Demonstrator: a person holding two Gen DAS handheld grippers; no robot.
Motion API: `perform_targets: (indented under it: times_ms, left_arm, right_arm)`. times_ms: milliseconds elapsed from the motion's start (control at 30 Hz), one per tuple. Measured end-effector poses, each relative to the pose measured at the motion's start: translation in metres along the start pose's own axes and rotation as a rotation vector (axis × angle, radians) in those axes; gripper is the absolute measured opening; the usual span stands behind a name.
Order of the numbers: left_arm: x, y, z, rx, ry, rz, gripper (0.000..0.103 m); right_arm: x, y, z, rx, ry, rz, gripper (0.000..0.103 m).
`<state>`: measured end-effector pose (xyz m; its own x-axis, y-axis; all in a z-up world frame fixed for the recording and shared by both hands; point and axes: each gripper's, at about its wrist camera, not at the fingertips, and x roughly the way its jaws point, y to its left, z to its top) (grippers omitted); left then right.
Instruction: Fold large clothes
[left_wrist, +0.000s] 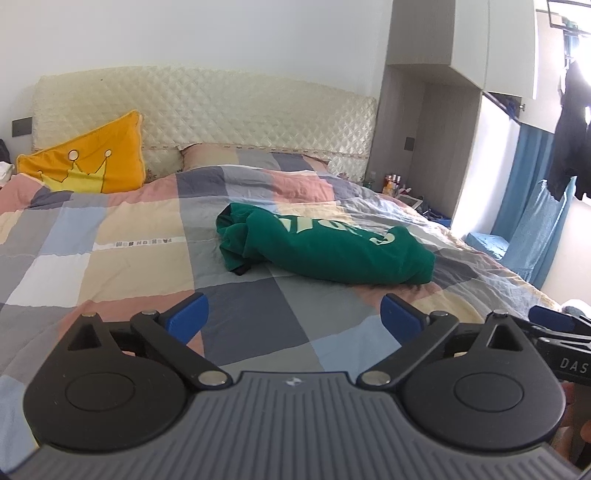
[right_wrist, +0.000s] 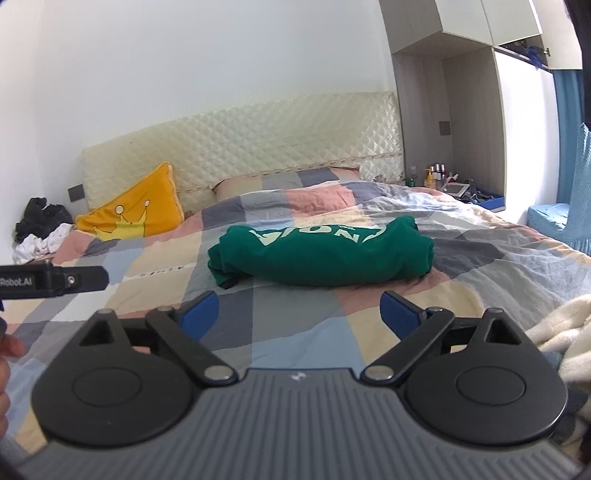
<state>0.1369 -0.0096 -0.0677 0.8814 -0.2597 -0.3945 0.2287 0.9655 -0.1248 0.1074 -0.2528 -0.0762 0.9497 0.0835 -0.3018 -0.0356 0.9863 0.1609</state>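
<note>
A green sweatshirt (right_wrist: 321, 254) is lying folded into a compact bundle near the middle of the bed, pale lettering facing up. I am judging the fold finished, since my 2 grippers are hanging back from it. My left gripper (left_wrist: 295, 317) and right gripper (right_wrist: 301, 314) are both standing wide, holding nothing. A patchwork quilt (left_wrist: 110, 258) is covering the bed, a yellow crown cushion (left_wrist: 88, 162) leaning on the quilted headboard (right_wrist: 258, 136). Small bottles, blurred, are seemingly crowding a bedside shelf (right_wrist: 439, 173).

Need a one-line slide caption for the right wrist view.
Right gripper open and empty above the checked quilt, folded green sweatshirt lying ahead on the bed.
</note>
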Motion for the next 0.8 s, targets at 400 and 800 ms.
perform_targets:
  times_ms: [400, 800]
  left_arm:
    - [-0.0009, 0.0012, -0.0003, -0.002, 0.013, 0.029, 0.101]
    - [-0.0013, -0.0025, -0.0011, -0.002, 0.008, 0.04, 0.101]
  right_arm:
    - [0.0036, 0.0025, -0.001, -0.012, 0.027, -0.025, 0.096]
    - [0.0053, 0.0011, -0.0014, 0.001, 0.031, -0.034, 0.096]
